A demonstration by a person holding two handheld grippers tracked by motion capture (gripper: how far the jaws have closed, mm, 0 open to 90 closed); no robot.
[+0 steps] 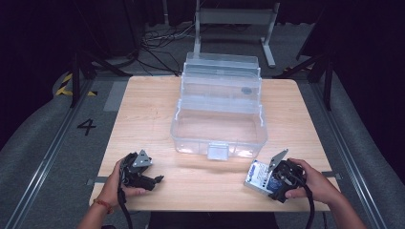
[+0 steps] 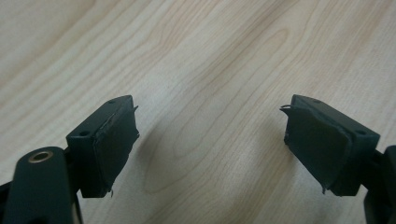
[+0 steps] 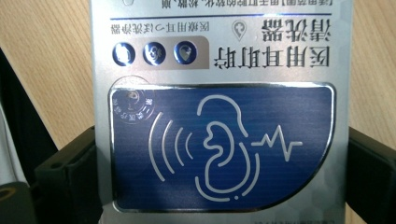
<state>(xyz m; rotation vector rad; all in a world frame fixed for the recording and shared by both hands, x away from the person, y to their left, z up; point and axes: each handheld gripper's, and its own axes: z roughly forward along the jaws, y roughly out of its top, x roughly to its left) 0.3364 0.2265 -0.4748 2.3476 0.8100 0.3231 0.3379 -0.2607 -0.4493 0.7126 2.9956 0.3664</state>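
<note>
Right tongs (image 1: pixel 276 183) are clamped on the flat silver-and-blue cardboard box (image 1: pixel 258 177), one black jaw pressed to each long side, down at the near right corner of the pale wooden counter (image 1: pixel 143 109). The box lies low over the counter, its long axis running out ahead of the tongs toward the middle. The clear plastic storage box with its hinged lid thrown back (image 1: pixel 218 125) stands further in and a little to the left of it, its open tub facing up, front latch toward the person. So the right hand is plainly the nearer one, and my read is a lift forward and left over the near wall. Left tongs (image 1: pixel 154 181) sit spread wide, nothing between them, near the counter's left front edge, well apart from the tub. The right gripper view brings the box (image 3: pixel 219 116) up close: ear symbol, printed characters. The left gripper view offers both bare pads (image 2: pixel 116 144) over wood grain
</note>
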